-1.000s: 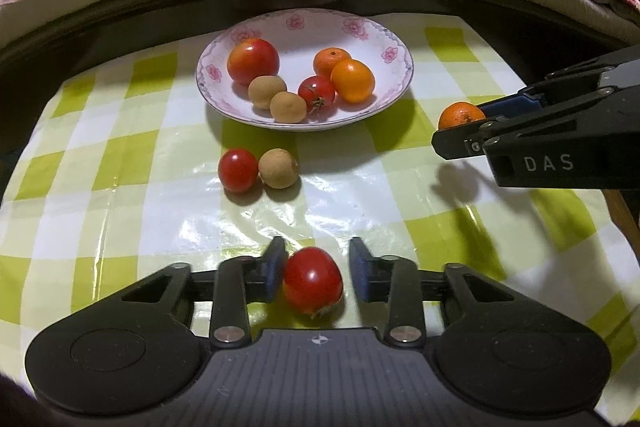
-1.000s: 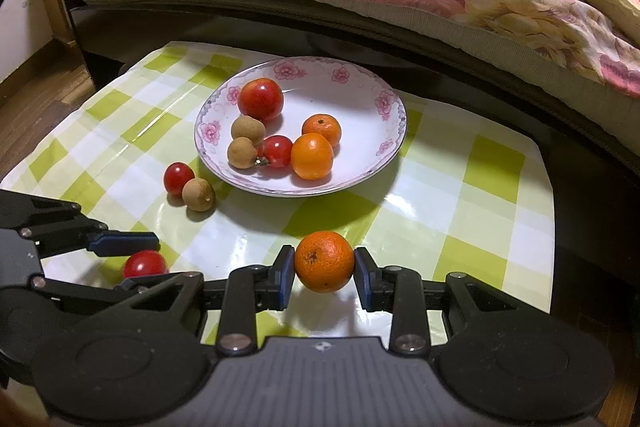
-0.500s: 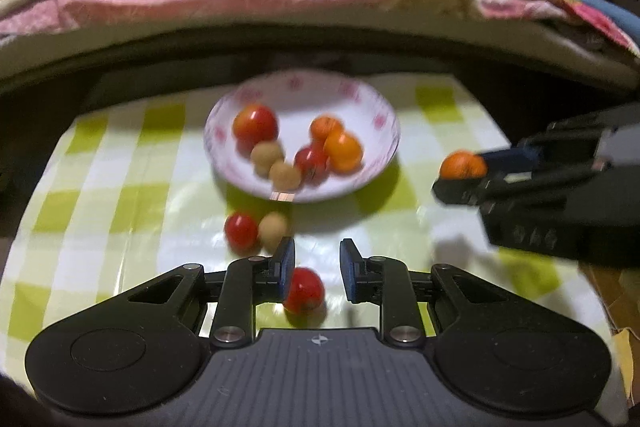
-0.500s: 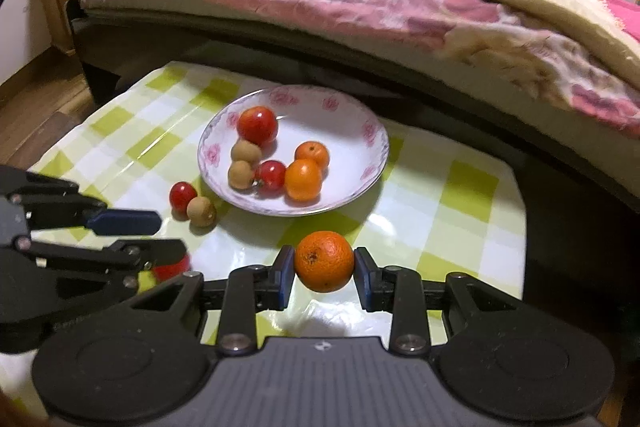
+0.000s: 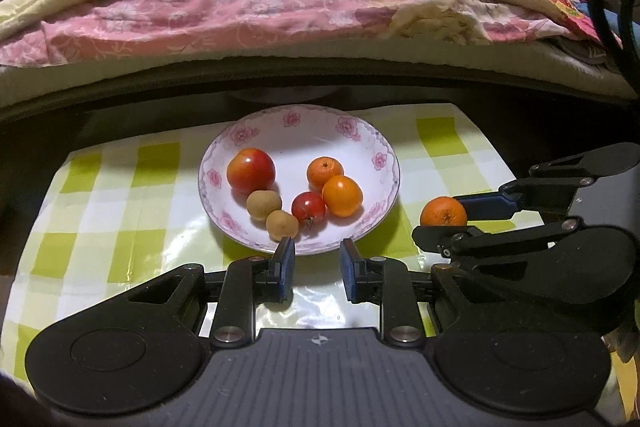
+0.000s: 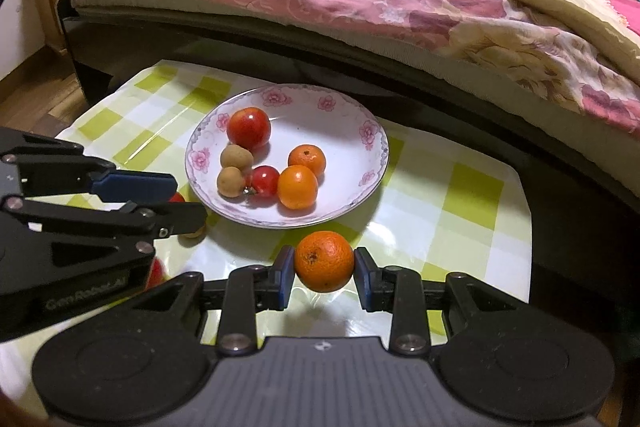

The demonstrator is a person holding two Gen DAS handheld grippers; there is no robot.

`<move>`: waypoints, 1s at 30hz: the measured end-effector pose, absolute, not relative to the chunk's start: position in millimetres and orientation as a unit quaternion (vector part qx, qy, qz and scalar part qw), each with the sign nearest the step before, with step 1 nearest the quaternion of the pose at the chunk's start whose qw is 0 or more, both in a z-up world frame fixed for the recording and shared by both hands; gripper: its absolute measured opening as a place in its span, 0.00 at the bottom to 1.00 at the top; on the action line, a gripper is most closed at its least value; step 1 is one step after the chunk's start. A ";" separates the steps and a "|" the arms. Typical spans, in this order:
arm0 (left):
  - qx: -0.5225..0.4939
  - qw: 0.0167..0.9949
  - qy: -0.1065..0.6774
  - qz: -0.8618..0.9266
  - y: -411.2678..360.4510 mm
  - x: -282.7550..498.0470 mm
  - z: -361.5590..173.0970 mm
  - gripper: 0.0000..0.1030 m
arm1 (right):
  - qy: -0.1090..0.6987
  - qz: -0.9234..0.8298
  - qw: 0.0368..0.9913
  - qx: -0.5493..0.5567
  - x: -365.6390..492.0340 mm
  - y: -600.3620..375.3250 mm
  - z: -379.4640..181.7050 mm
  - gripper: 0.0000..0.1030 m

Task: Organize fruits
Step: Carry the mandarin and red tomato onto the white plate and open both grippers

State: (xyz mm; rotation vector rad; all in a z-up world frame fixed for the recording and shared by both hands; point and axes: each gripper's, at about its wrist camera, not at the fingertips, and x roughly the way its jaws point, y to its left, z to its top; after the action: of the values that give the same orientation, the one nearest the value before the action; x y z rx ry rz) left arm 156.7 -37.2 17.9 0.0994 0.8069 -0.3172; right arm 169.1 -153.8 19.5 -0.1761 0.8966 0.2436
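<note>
Left gripper pose: the left gripper (image 5: 316,267) pointed steeply down over the green-checked tablecloth (image 5: 120,203), its fingertips just short of the near rim of the floral plate (image 5: 384,155).
Left jaws: drawn in to a narrow gap, with nothing between the pads.
Right gripper pose: the right gripper (image 6: 324,273) was tilted down in front of the plate, to the right of the left gripper.
Right jaws: partly closed, both pads pressed on a mandarin (image 6: 325,261).
Mandarin position: held off the cloth, just before the plate's near rim.
Plate contents: a large tomato (image 5: 251,170), two longans (image 5: 263,204), a cherry tomato (image 5: 308,207) and two more mandarins (image 5: 325,171) lay inside it.
Loose fruit: in the right wrist view a red tomato (image 6: 156,273) showed partly under the left gripper's body. Another tomato (image 6: 176,197) and a loose longan (image 6: 192,233) peeked out behind its fingers.
Background: a bed (image 5: 280,7) with pink and yellow quilts ran behind the table.
Change, left: a second earlier a tomato sat between the left pads. That gap was now empty, the gripper had risen, and more of the bed showed in its view.
Change, right: the grip on the mandarin was the same, and the gripper had hardly shifted.
</note>
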 end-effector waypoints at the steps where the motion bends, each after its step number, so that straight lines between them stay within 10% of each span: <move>1: 0.048 0.906 0.391 -0.154 -37.4 157.7 17.5 0.31 | 0.433 0.117 0.890 -0.086 170.0 -153.0 18.9 0.49; 30: 0.038 0.914 0.382 -0.132 -34.3 206.8 8.0 0.31 | 0.426 0.125 0.892 -0.088 212.1 -137.0 5.5 0.50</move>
State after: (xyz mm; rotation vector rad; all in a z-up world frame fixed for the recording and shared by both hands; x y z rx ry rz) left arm 206.8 -34.3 8.0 0.0786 0.7871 -0.2729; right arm 212.1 -137.0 5.5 -0.1818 0.8851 0.2591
